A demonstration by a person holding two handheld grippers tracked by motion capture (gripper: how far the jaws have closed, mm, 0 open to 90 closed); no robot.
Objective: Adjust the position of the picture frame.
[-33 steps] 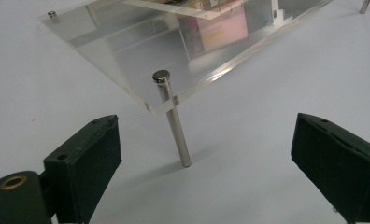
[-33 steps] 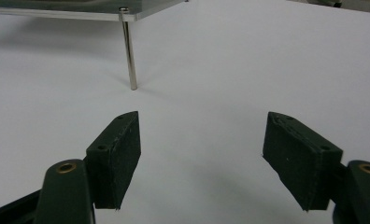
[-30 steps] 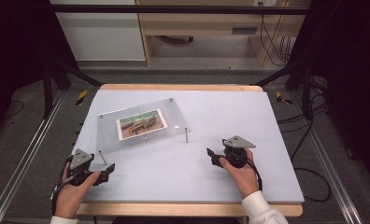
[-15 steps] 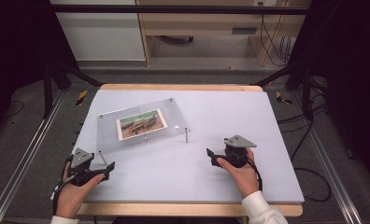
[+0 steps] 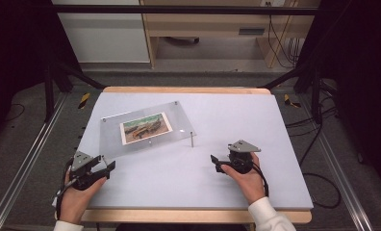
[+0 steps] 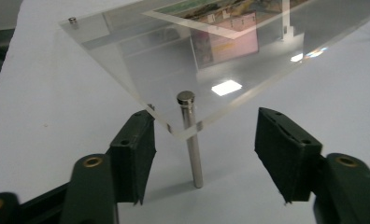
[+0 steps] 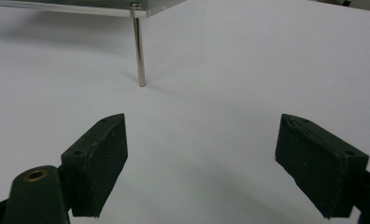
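Acrylic plate (image 5: 145, 130), clear and rectangular, stands raised above the counter (image 5: 275, 125) on thin metal legs and lies toward the counter's left half, turned a little askew to its edges. Sandwiched in its middle is a printed picture (image 5: 146, 128) with a white border, showing greens and browns too small to read. In the left gripper view the plate's near corner (image 6: 174, 128) juts toward the camera, with a round-headed steel leg (image 6: 192, 140) passing through it and standing upright on the counter; another small stud (image 6: 72, 20) shows at the far left corner. The left tool (image 5: 104, 166) is held in a hand (image 5: 75, 199) at the counter's near left edge, its 2 black jaws spread wide on either side of that corner leg without touching it. The right tool (image 5: 216, 163) rests in the other hand (image 5: 248, 180) near the front middle of the counter, well apart from the plate, jaws also spread wide with bare counter between them; its own view looks toward another steel leg (image 7: 138, 46) under the plate's edge. Pale lilac sheet covers the counter, with a light wooden rim (image 5: 188, 90) showing at the far side. Beyond are a grey floor (image 5: 30, 139), black frame bars, loose cables (image 5: 318, 134) at the right and pale wooden furniture (image 5: 203, 29) at the back.
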